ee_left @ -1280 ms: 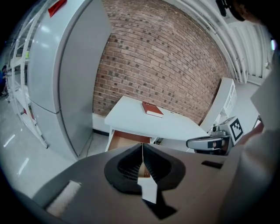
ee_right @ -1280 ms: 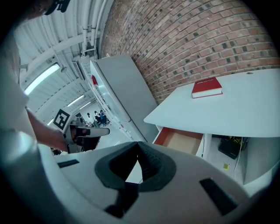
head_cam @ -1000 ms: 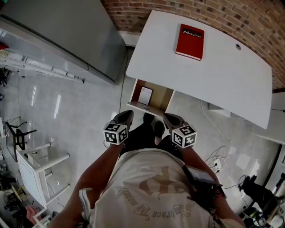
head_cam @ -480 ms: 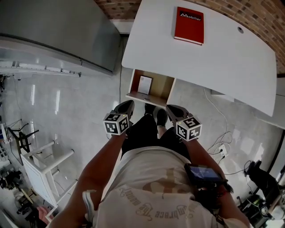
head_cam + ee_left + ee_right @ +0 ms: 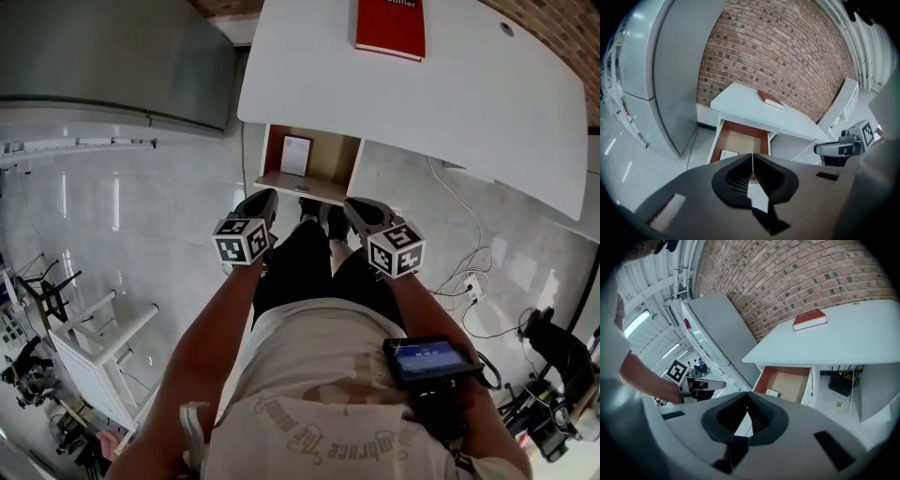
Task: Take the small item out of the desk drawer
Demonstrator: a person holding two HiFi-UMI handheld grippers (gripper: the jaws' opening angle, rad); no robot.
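The white desk (image 5: 487,112) has its wooden drawer (image 5: 339,161) pulled open below its near edge. A small white item (image 5: 295,155) lies flat in the drawer's left part; it also shows as the small item (image 5: 728,154) and the small item (image 5: 772,393) in the gripper views. My left gripper (image 5: 261,201) and right gripper (image 5: 356,208) hover side by side over the person's legs, short of the drawer front. Both are shut with nothing between the jaws: left gripper (image 5: 752,157), right gripper (image 5: 748,394).
A red book (image 5: 389,28) lies on the desk top. A tall grey cabinet (image 5: 112,56) stands left of the desk. A white rack (image 5: 94,347) is at the lower left. Cables and a power strip (image 5: 464,291) lie on the floor at the right.
The desk and open drawer have drawn closer and shifted up in the head view. Both grippers stay shut and level in front of the body.
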